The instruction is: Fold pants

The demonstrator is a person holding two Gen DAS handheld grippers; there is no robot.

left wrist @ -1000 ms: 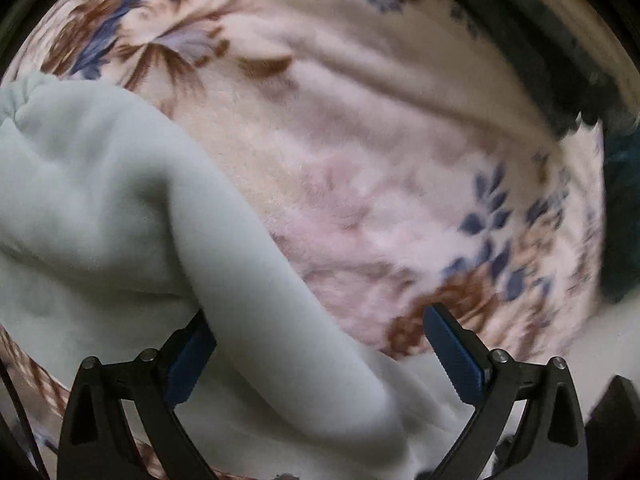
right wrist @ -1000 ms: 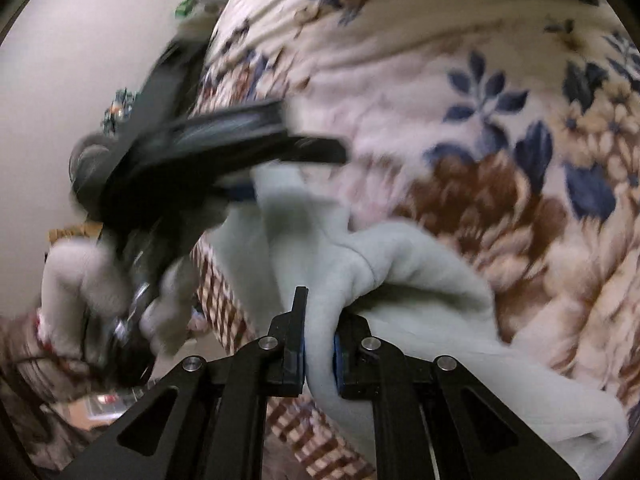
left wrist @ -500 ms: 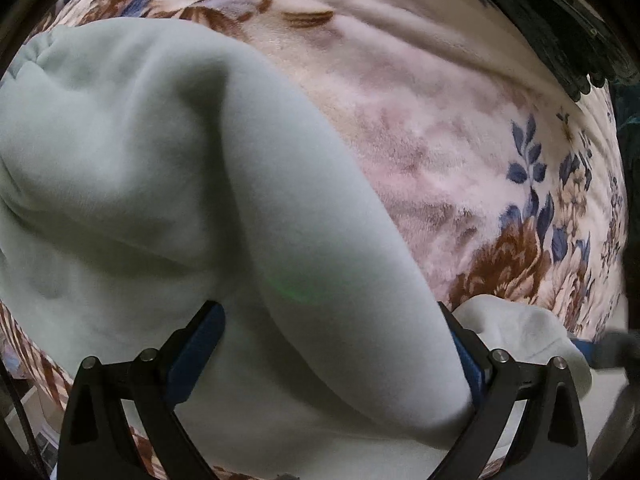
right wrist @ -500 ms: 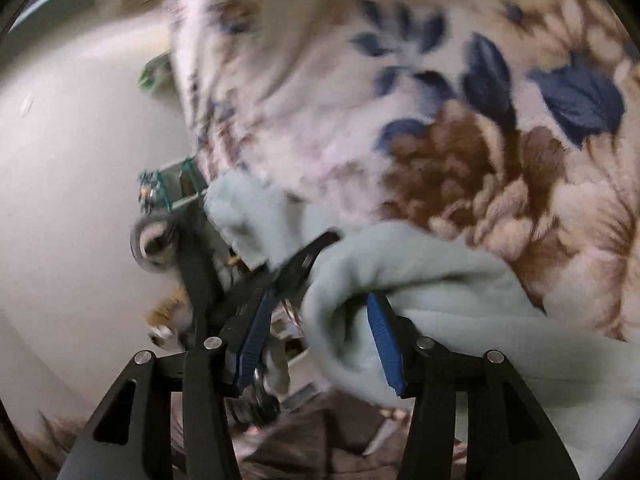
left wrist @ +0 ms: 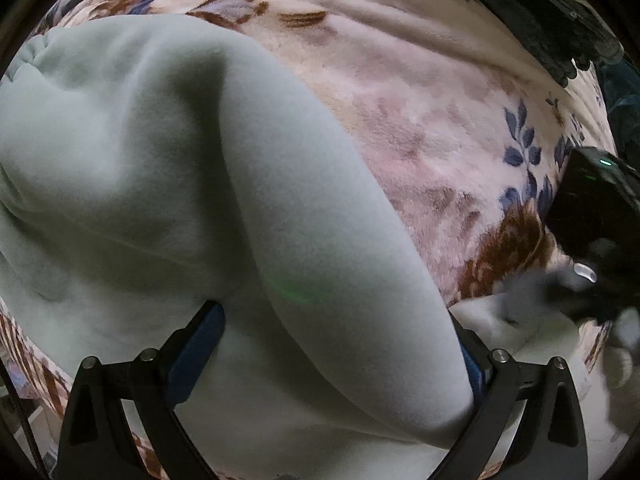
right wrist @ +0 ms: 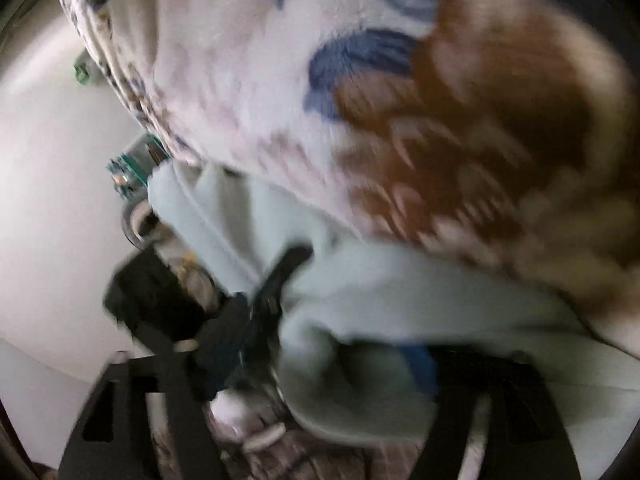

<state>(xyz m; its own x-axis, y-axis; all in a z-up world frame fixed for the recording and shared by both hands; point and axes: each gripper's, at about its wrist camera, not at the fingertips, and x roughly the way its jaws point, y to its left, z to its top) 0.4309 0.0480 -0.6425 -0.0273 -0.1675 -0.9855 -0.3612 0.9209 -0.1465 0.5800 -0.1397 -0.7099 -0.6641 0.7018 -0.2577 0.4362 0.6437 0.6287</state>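
In the left wrist view the pants (left wrist: pixel 168 184), pale mint fleece, fill the left and middle of the picture, lying on a floral blanket (left wrist: pixel 420 120). Their gathered edge sits at the far left, and a thick rounded fold runs from the top centre down to the lower right. The left gripper (left wrist: pixel 336 356) stands wide apart over the cloth: that fold passes between its blue pads (left wrist: pixel 196 352), the left pad clear of the fabric beside it, the right pad mostly hidden behind the fold. It is spread, not clamped. Further right the blanket shows blue leaves and a brown flower. At the right edge the right gripper's black body (left wrist: pixel 592 220) is a blurred shape with a small green light, close to a pale flap of the pants.

The right wrist view is heavily blurred. At the left is a pale wall (right wrist: pixel 52 200), then the black left gripper (right wrist: pixel 224 312) against the pants' edge. The pants (right wrist: pixel 360 288) cross the middle and lower right, below the blanket (right wrist: pixel 400 100). The right gripper (right wrist: pixel 320 376) has just been opening; a bunch of cloth lies between its jaws, which no longer pinch it, one blue pad showing to the right of the bunch.
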